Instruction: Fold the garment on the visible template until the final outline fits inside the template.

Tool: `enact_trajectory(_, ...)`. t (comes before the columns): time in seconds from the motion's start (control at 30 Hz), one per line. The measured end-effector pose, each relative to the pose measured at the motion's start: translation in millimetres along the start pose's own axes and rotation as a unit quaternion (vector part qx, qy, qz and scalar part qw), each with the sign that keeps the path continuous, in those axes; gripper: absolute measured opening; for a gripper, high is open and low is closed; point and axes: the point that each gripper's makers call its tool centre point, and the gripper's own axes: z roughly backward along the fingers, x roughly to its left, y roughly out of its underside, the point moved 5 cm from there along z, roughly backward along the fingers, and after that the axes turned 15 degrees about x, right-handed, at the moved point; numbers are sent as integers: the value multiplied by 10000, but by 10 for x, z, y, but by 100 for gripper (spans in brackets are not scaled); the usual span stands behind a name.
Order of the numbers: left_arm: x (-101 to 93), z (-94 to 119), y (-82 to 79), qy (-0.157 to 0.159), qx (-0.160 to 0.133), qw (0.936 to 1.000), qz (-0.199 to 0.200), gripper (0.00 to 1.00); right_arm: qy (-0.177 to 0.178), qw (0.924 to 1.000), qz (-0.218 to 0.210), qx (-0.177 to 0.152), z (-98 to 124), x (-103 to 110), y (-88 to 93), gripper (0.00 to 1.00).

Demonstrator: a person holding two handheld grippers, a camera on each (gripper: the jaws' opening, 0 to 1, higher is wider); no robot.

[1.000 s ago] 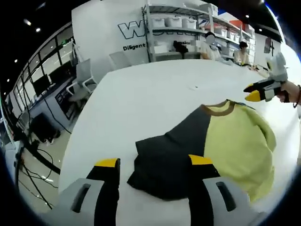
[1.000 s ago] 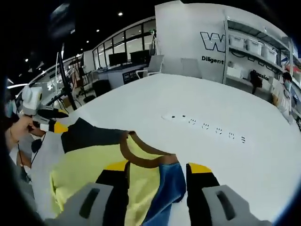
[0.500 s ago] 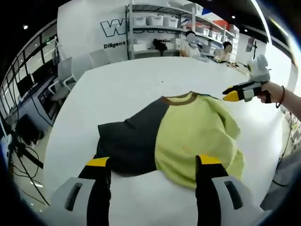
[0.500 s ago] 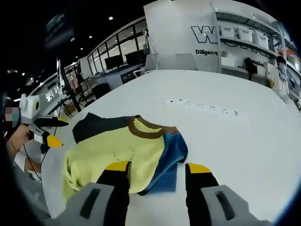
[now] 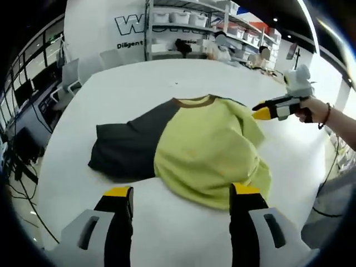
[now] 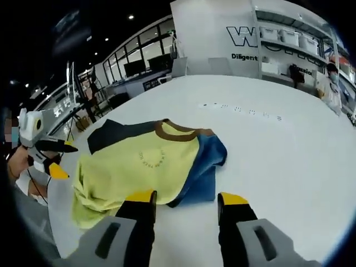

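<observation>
Both our grippers hang empty over the white table point(image 5: 167, 83), jaws spread: the left gripper point(image 5: 181, 194) just short of the garment's yellow hem, the right gripper point(image 6: 183, 199) just short of its blue sleeve point(image 6: 207, 167). The garment point(image 5: 189, 144) lies rumpled near the table's middle, dark sleeve point(image 5: 125, 150) spread to one side. We can make out no template outline, so we risk folding off its mark. Pinching the bunched hem could grab several layers and skew the fold.
</observation>
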Motion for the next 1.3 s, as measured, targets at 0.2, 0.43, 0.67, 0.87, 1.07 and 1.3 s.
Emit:
enact_trajectory(0.2,-130,-2,21,193,56,9998,-29,66,-38,10000,57,21,33,55,73,36)
enact_trajectory(0.43,-352,-34,137,484,300,9973,454,59,32,10000,-17,72,-23,40,106,35)
enact_trajectory(0.67,-554,-82,179,728,356,9938,766,50,83,9998,143,111,-64,123,111,28)
enact_trajectory(0.87,-642,-106,169,785,381,9935,729,50,105,9998,107,118,-22,59,144,28)
enact_trajectory(1.07,-688,-137,203,797,470,9937,635,49,207,9995,129,219,-24,-17,204,25)
enact_trajectory(1.3,-713,-167,215,810,497,9934,648,47,107,9999,-56,121,-60,-1,148,23)
